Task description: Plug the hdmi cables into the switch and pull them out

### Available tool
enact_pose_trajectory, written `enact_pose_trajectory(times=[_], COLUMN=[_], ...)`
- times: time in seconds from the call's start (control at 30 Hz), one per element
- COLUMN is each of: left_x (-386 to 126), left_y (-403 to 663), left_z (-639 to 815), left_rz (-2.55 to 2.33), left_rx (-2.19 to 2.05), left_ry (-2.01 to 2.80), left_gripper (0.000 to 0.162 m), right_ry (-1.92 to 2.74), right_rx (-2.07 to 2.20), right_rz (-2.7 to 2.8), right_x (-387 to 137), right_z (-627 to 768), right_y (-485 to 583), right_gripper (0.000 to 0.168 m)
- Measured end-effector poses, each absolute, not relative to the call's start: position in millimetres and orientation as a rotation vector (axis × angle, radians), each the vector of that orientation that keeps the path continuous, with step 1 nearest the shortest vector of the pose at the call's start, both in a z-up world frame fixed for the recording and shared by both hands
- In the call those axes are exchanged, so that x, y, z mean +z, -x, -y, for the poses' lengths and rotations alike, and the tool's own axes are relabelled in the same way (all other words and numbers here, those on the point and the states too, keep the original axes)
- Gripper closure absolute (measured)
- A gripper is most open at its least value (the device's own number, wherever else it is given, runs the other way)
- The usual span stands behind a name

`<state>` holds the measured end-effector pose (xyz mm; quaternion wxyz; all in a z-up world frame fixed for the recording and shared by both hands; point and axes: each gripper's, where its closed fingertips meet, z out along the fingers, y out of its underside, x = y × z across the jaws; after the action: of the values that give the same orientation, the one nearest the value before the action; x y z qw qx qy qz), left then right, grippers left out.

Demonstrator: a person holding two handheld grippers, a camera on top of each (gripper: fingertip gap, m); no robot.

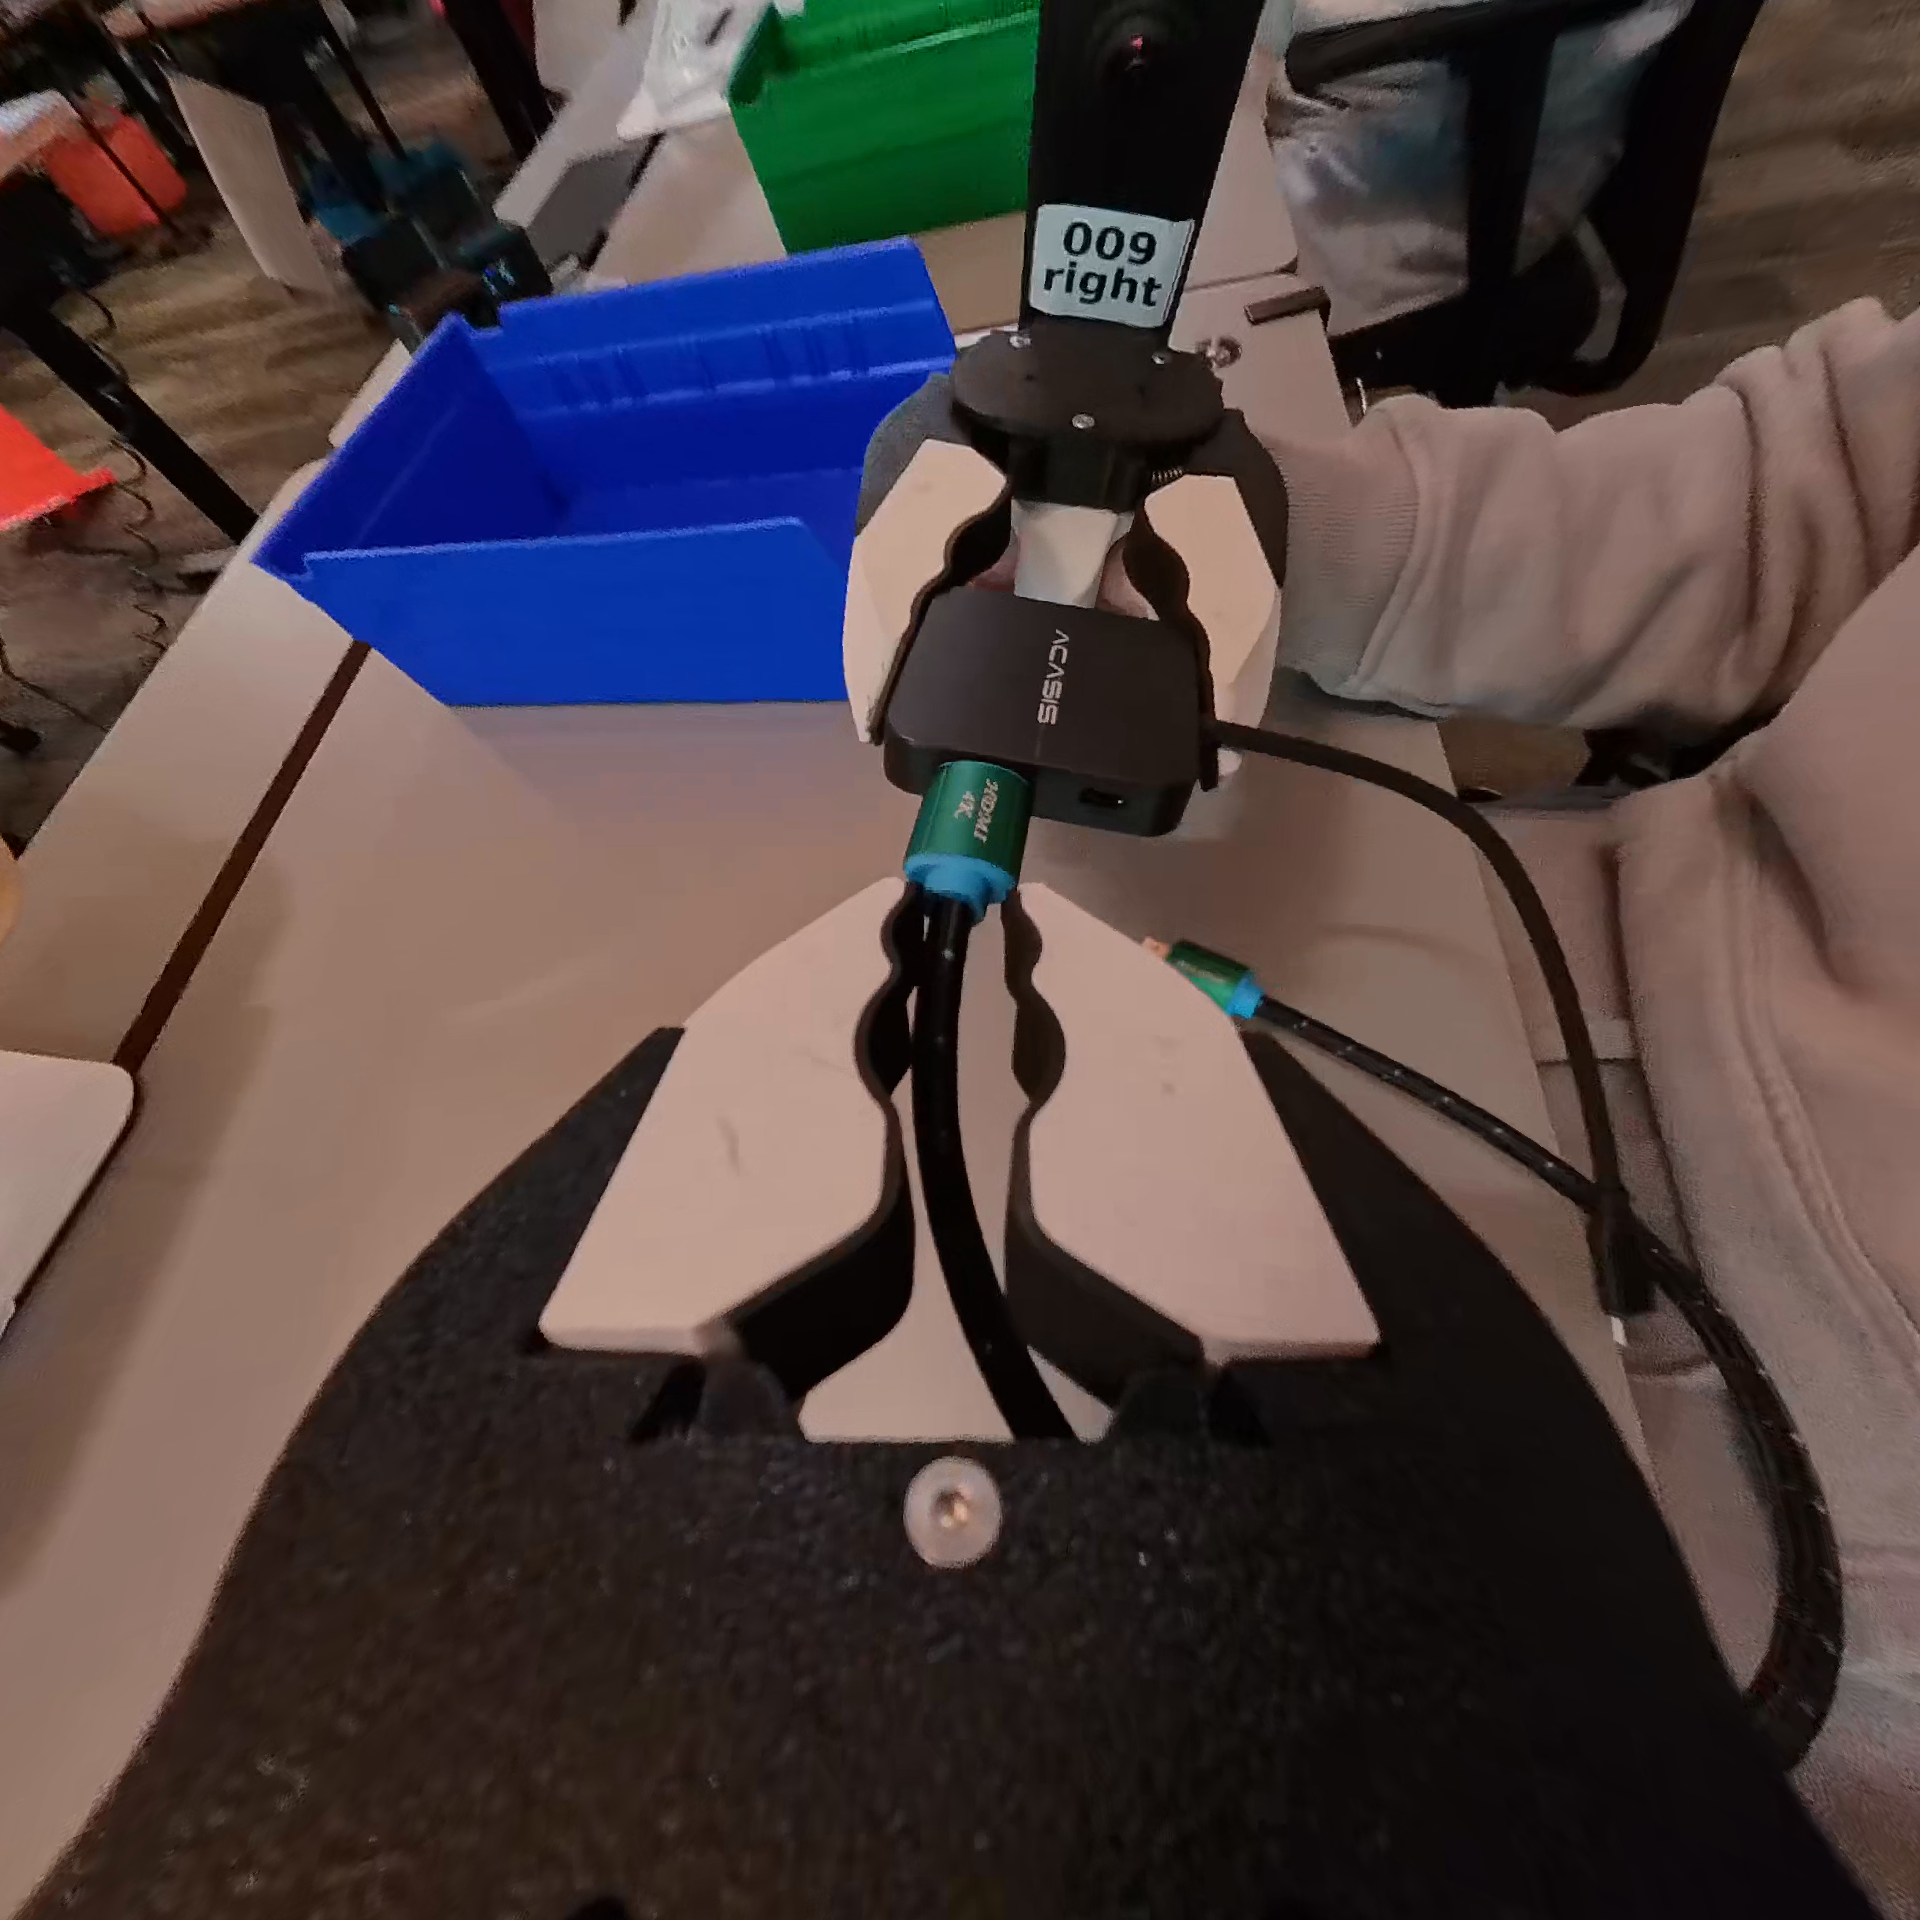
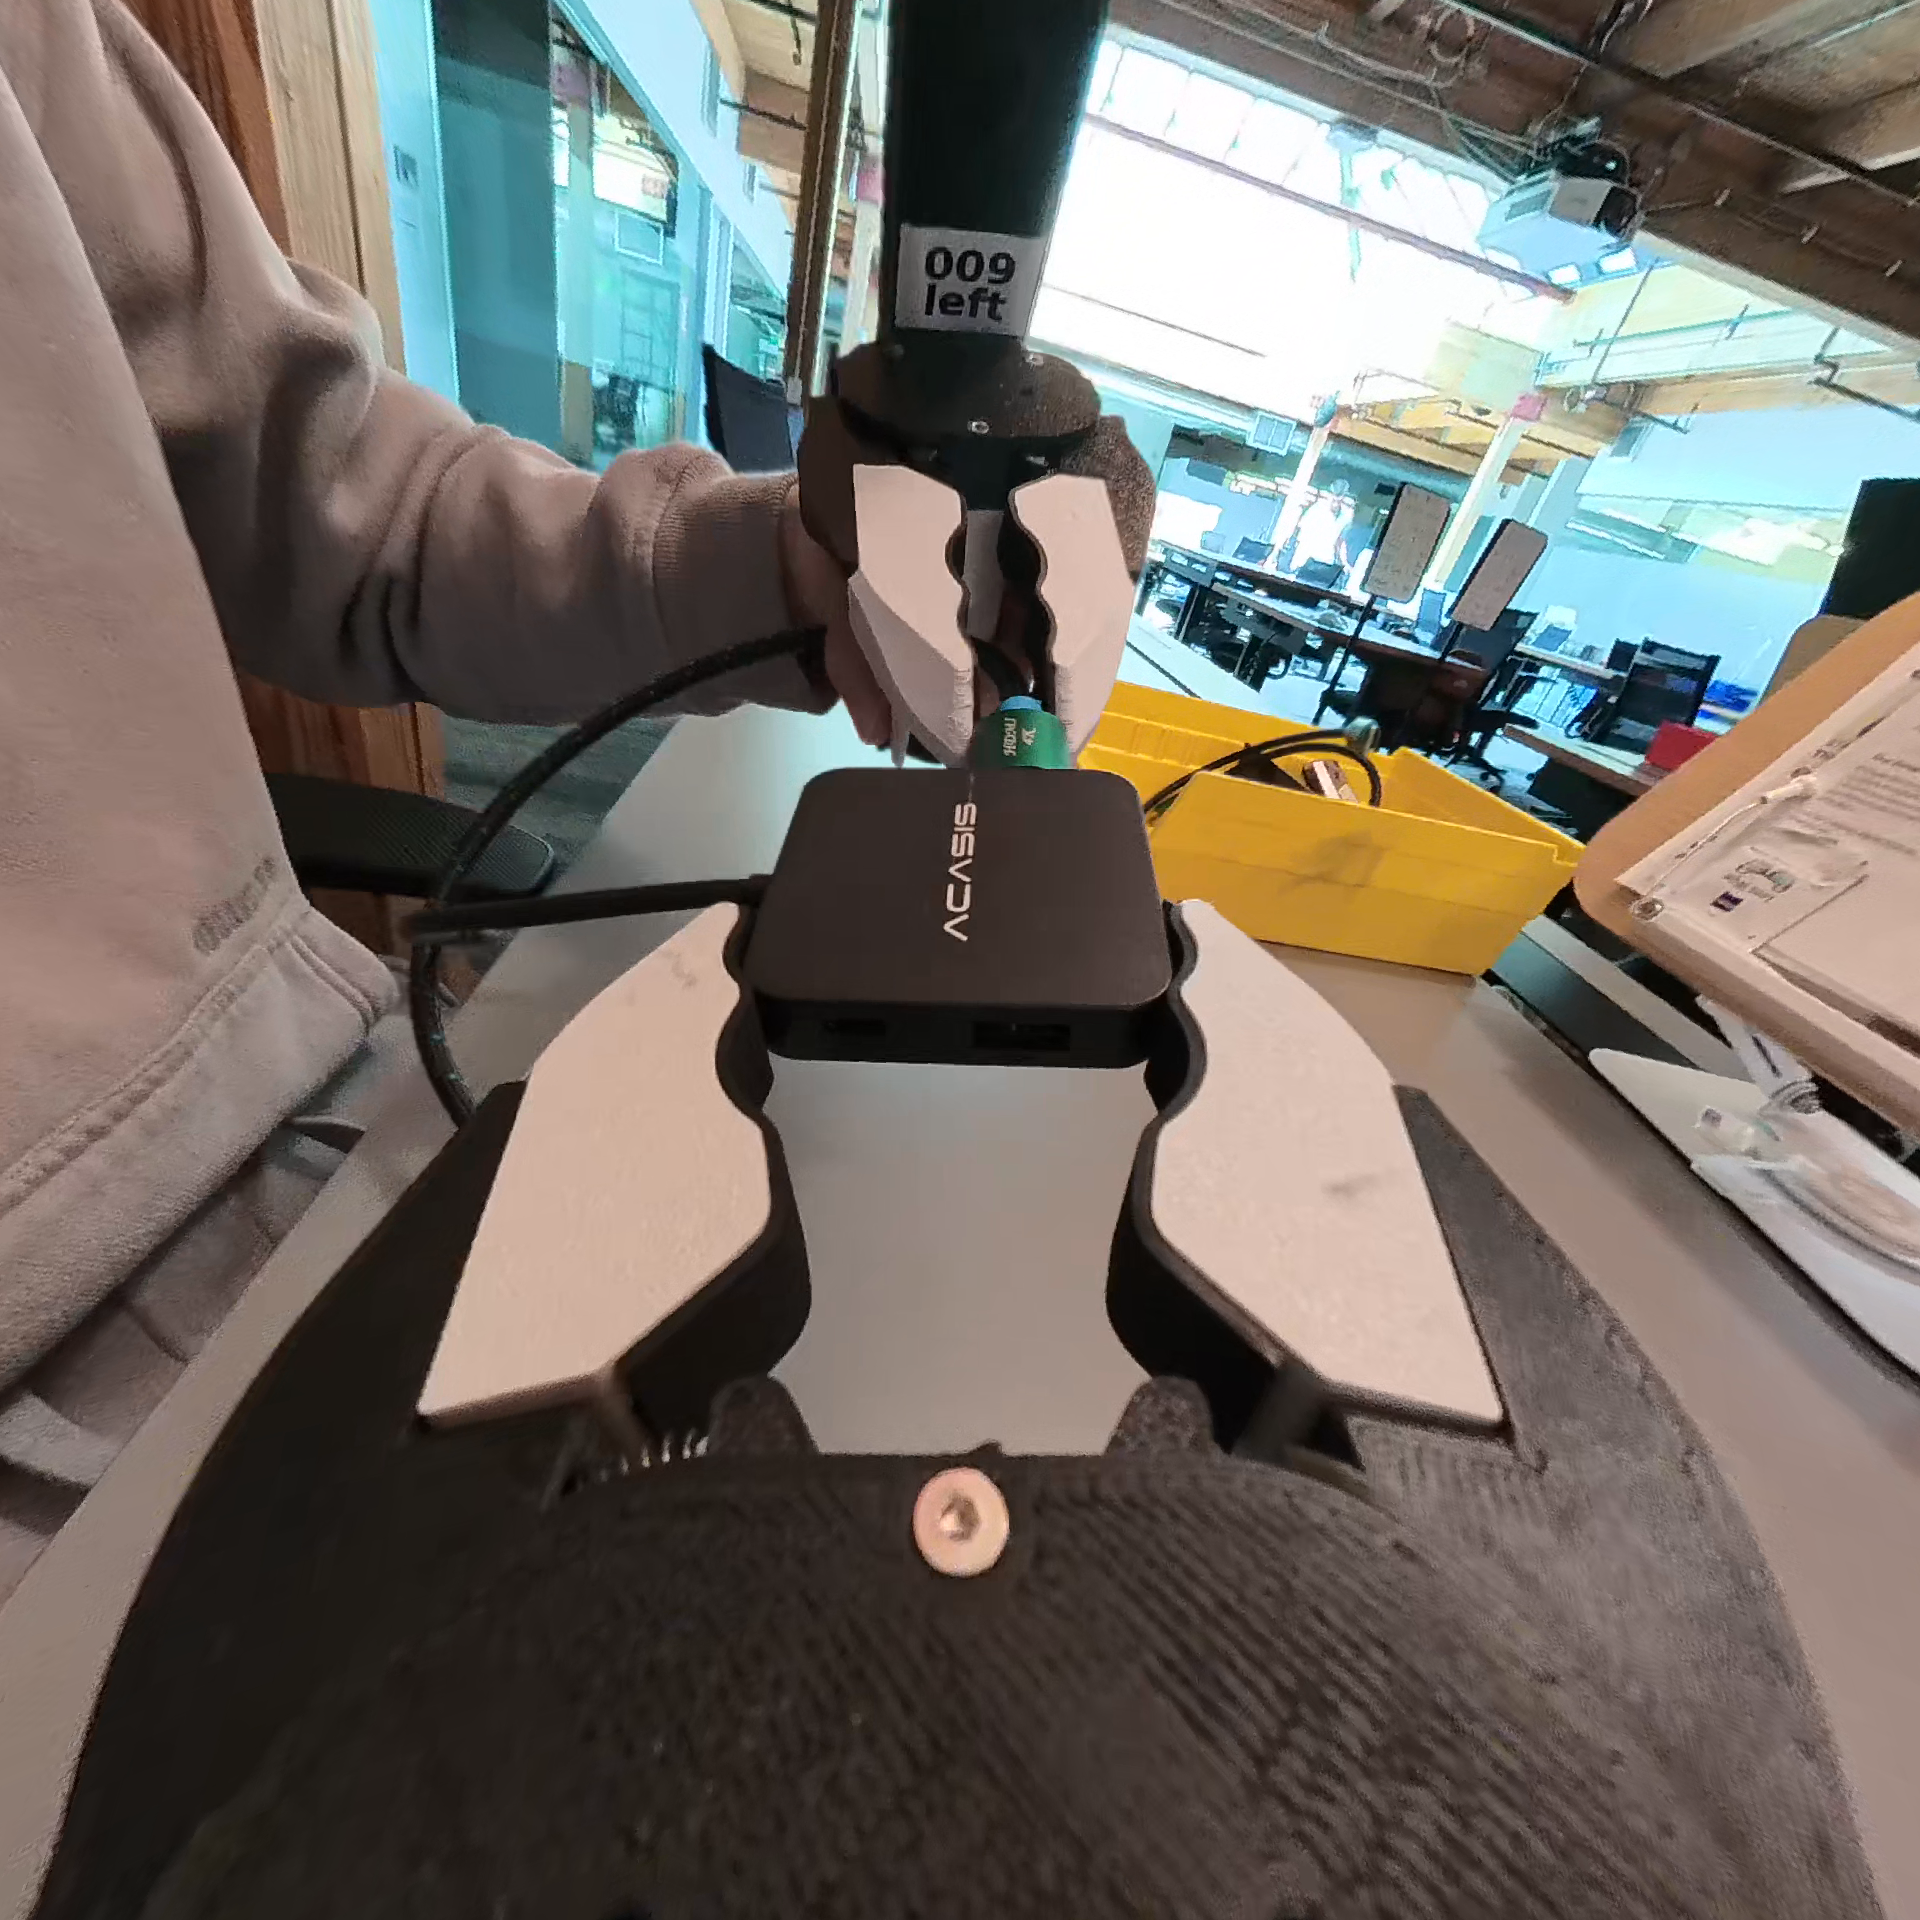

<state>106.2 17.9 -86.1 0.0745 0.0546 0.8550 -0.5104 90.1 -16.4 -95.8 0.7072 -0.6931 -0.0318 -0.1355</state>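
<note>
Gripper work met head-on above the worktop (image 1: pixel 436 935): the right gripper (image 2: pixel 961 977) was clamped on both sides of the black switch (image 2: pixel 961 894), holding it level, while the left gripper (image 1: pixel 951 914) was pinched around a black cable (image 1: pixel 951 1091) just behind its green plug (image 1: pixel 961 816). That plug sat in a port on the switch's edge facing the left gripper, with an empty port beside it. A second green plug (image 1: pixel 1210 977) lay loose on the worktop near the person's beige sleeve (image 1: pixel 1558 540). A thin black lead (image 1: pixel 1496 862) ran from the switch's side. A blue bin (image 1: pixel 623 499) stood behind the switch in the left wrist view; a yellow bin (image 2: pixel 1340 842) holding cables stood beyond it in the right wrist view.
</note>
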Motion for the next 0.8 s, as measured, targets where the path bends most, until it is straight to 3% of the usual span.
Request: enact_pose_trajectory(times=[0.2, 0.3, 0.5, 0.67, 0.8], left_x=[-42.6, 9.4, 53.3, -14.3, -46.0], left_y=[-108.6, -100.3, -96.5, -117.5, -118.7], left_z=[-23.0, -44.3, -102.3, -122.5, -120.3], left_rz=[-2.271, -2.048, -1.703, -1.859, -1.921], left_rx=[-1.715, -2.031, -2.347, -2.177, -2.205], left_ry=[-0.095, -0.029, 0.136, 0.306, 0.38], left_gripper=[0.144, 0.127, 0.123, 0.125, 0.125], right_ry=[1.527, 1.492, 1.513, 1.376, 1.434], right_rx=[-0.352, -0.418, -0.816, -1.354, -1.729], right_rz=[0.054, 0.045, -0.169, -0.636, -0.92], right_x=[-75.0, -54.0, -11.9, 37.9, 43.3], right_z=[25.7, 45.3, 117.0, 245.7, 327.9], right_y=[-87.5, -83.6, -100.8, -133.4, -158.8], right_gripper=[0.096, 0.096, 0.096, 0.096, 0.095])
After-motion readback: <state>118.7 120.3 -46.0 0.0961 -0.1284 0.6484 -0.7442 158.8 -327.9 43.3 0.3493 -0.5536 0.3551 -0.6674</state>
